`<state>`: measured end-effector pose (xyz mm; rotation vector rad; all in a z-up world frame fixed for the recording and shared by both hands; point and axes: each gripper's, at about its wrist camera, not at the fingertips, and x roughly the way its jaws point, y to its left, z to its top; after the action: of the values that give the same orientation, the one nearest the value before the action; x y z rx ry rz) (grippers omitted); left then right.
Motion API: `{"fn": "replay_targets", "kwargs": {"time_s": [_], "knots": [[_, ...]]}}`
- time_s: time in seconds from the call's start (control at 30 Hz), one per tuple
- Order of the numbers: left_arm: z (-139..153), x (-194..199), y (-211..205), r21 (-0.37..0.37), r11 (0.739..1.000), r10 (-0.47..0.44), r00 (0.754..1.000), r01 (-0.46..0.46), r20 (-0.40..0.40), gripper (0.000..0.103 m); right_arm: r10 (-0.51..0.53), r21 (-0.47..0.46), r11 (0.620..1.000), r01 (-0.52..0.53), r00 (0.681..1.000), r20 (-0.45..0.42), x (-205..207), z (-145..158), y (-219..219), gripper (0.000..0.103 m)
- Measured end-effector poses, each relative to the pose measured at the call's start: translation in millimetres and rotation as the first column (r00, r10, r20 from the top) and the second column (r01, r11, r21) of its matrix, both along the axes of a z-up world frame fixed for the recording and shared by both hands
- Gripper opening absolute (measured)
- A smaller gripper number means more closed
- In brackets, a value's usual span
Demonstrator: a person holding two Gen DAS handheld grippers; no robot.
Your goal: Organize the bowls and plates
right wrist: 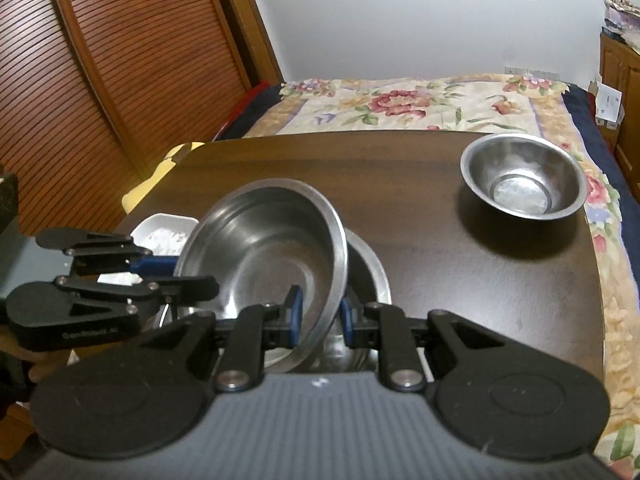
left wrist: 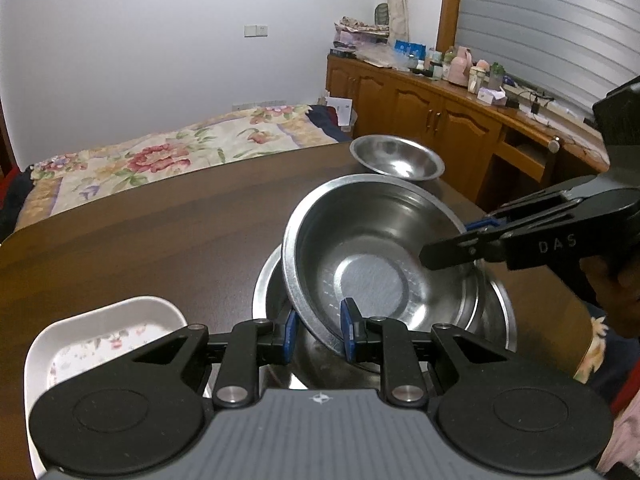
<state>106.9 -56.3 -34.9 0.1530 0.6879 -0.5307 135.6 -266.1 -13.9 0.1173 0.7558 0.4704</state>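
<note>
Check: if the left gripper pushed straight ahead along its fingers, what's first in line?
Left gripper is already clamped on the held steel bowl; its inner wall comes first, probably then the right gripper on the far rim.

Floral bedspread (right wrist: pixel 400 108) beyond the dark table (right wrist: pixel 440 248), cluttered wooden cabinets (left wrist: pixel 432 108), louvred door (right wrist: pixel 100 80)

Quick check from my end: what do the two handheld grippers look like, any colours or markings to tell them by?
Both match: black linkage arms with silver pivot pins, blue pads, round black discs beside a ribbed grey body with a small star logo. The right gripper shows white "DAS" lettering on its side in the left wrist view; the left gripper carries small, blurred lettering. No cables visible.
</note>
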Motion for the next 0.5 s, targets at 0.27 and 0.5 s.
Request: {"fn": "replay_targets", "kwargs": {"time_s": [0.27, 0.5], "knots": [[-6, -11, -4, 0.053, 0.999, -0.010, 0.999, 0.007, 0.053, 0.023, -0.032, -0.022, 0.999, 0.034, 0.997, 0.071, -8, -7, 4, 0.013], [-10, -10, -10, 0.100, 0.995, -0.017, 0.995, 0.007, 0.095, 0.018, -0.021, -0.096, 0.995, 0.033, 0.992, 0.123, -11, -10, 11, 0.009]]}}
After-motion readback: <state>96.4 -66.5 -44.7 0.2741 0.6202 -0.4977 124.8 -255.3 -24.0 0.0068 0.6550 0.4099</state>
